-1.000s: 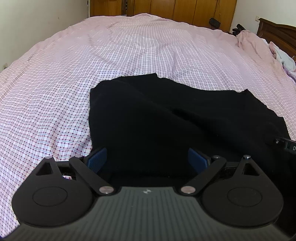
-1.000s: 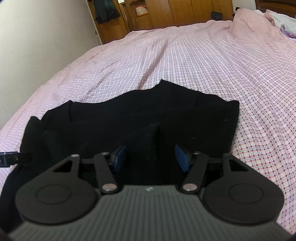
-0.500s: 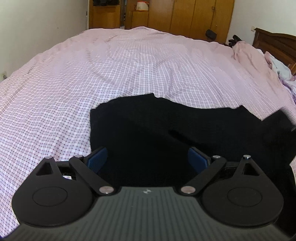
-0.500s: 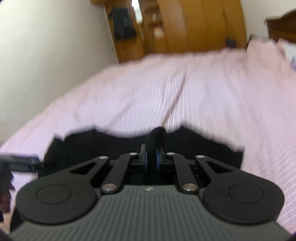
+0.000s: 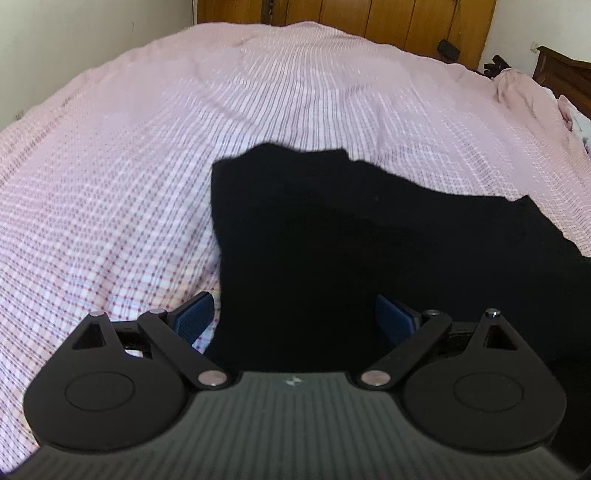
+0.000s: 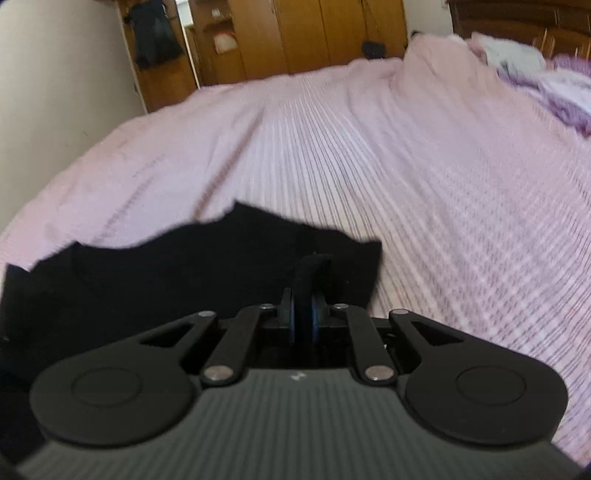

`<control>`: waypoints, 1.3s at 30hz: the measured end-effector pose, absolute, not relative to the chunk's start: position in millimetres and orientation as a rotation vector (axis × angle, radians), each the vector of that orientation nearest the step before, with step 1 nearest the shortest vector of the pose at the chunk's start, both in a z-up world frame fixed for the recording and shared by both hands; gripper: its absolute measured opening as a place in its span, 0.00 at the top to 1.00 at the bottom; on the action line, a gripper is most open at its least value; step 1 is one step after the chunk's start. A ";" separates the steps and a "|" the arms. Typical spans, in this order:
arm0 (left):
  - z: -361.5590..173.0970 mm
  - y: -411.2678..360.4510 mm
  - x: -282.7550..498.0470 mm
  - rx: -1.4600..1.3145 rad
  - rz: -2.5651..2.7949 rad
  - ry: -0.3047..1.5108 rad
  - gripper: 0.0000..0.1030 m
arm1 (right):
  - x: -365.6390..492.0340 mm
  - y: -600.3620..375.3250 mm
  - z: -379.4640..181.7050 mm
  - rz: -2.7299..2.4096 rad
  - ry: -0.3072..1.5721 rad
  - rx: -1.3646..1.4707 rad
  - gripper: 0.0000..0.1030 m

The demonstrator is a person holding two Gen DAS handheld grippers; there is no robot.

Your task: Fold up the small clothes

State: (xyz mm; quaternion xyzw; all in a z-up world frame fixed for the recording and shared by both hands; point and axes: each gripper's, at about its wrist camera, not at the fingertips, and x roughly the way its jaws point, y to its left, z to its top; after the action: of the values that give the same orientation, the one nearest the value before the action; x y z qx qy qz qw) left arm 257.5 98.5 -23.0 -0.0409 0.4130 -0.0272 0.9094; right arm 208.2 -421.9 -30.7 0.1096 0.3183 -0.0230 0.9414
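In front of you the pink-and-white checked bedspread fills most of both views, rumpled in low ridges and running back to the brown wooden wardrobe doors at the far wall. A heap of pale pink and lilac bedding sits at the far right edge of the bed, in front of a dark wooden headboard.

The black knit garment lies spread on the bedspread directly ahead of your 2 tools, its far edge uneven against the checks. Through the right wrist camera it stretches away to the left, with its right-hand corner just beyond the fingertips.

Your left gripper stands spread wide, its 2 blue pads well apart: the left pad sits over bare bedspread just beside the garment's left edge, the right pad over the black cloth. Neither pad presses on anything.

Your right gripper has its 2 blue pads drawn together, pinching a raised fold of the black garment that stands up in a small arch between and above the fingertips. This view is blurred.
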 end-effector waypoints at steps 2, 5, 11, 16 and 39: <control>-24.4 101.4 257.3 -0.093 -0.059 0.855 0.06 | 209.9 -423.1 -36.3 -0.039 0.652 0.222 0.89; -18.6 102.4 253.2 -0.099 -0.067 0.823 0.06 | 206.5 -421.9 -27.9 -0.032 0.630 0.205 0.89; -3.1 111.2 247.5 -0.159 -0.077 0.724 0.06 | 189.5 -417.8 0.8 -0.058 0.483 0.181 0.89; -7.8 112.0 256.4 -0.139 -0.057 0.708 0.06 | 199.6 -419.8 -10.4 -0.097 0.517 0.174 0.89; -39.4 121.0 290.7 -0.115 0.045 0.751 0.01 | 210.7 -424.2 -50.3 -0.130 0.624 0.169 0.84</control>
State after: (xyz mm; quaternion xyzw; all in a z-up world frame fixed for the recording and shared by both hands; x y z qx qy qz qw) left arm 290.7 121.0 -39.4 -0.0559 0.3665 0.0222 0.9285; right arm 210.7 -424.2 -50.3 0.0828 0.3065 -0.0638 0.9461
